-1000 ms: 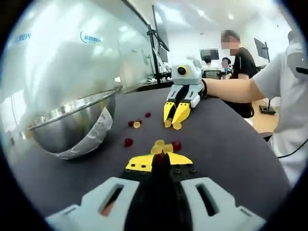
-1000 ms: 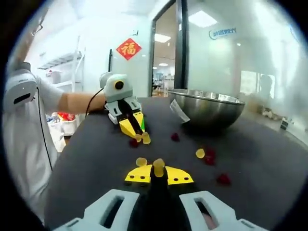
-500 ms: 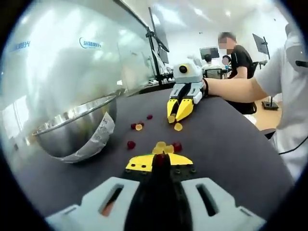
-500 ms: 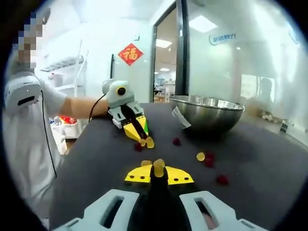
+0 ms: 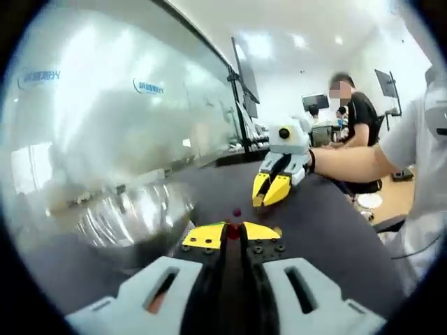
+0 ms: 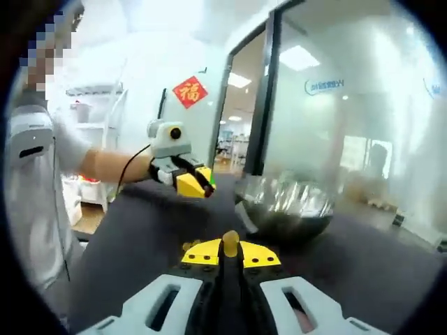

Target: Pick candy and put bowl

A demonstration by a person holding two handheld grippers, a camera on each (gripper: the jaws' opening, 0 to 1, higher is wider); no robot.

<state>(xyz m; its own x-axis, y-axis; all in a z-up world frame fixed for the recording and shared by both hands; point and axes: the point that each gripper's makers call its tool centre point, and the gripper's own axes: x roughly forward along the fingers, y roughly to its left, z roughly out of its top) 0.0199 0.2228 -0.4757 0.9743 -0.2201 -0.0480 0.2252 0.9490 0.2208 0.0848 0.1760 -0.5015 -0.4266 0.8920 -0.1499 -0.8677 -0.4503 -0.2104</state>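
A small red candy point(image 5: 232, 231) sits pinched between the yellow tips of the left gripper point(image 5: 232, 234), and a yellow gummy candy point(image 6: 230, 242) is clamped in the right gripper point(image 6: 230, 250). Both are raised above the dark grey tabletop point(image 5: 328, 223), near the shiny steel bowl point(image 6: 286, 206). One loose red candy point(image 5: 237, 212) lies on the table beyond.

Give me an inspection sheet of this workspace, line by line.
Surface: dark table.
Job's things: steel bowl, blurred; one red candy loose on the table.
Clutter: nothing seen.
Grippers: left hand-held gripper shut on a red candy; right hand-held gripper shut on a yellow candy.
Cables: black cable at the left gripper.
Surroundings: glass wall, red sign, a person standing behind.
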